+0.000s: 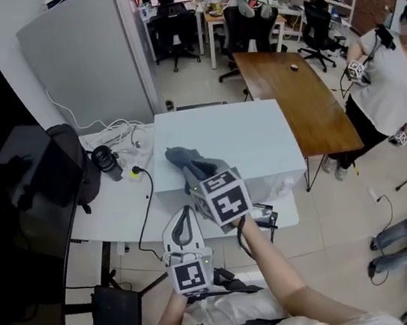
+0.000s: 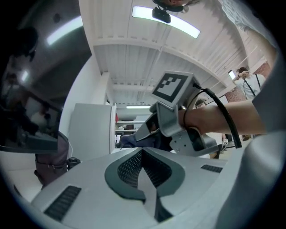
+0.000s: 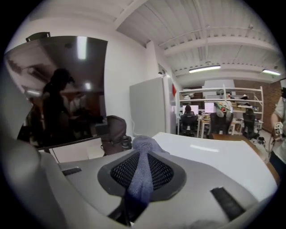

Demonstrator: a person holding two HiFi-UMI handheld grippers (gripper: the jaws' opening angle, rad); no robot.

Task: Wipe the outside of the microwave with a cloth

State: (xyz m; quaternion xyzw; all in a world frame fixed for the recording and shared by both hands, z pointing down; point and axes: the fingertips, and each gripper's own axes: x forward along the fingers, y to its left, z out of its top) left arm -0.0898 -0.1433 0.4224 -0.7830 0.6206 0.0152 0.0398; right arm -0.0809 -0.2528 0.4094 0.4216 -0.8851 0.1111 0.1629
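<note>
The right gripper (image 1: 192, 175) was clenched on the grey cloth (image 1: 179, 157), with a fold pinched between its jaws and the rest bunched on top of the white microwave (image 1: 260, 138), at its near left corner. The left gripper (image 1: 187, 217) hung just in front of the microwave's left side, lower than its top, jaws pressed together with nothing between them. Left of the microwave, cables (image 1: 111, 130) and a black bag (image 1: 75, 166) lay on the white table (image 1: 118, 201)
</note>
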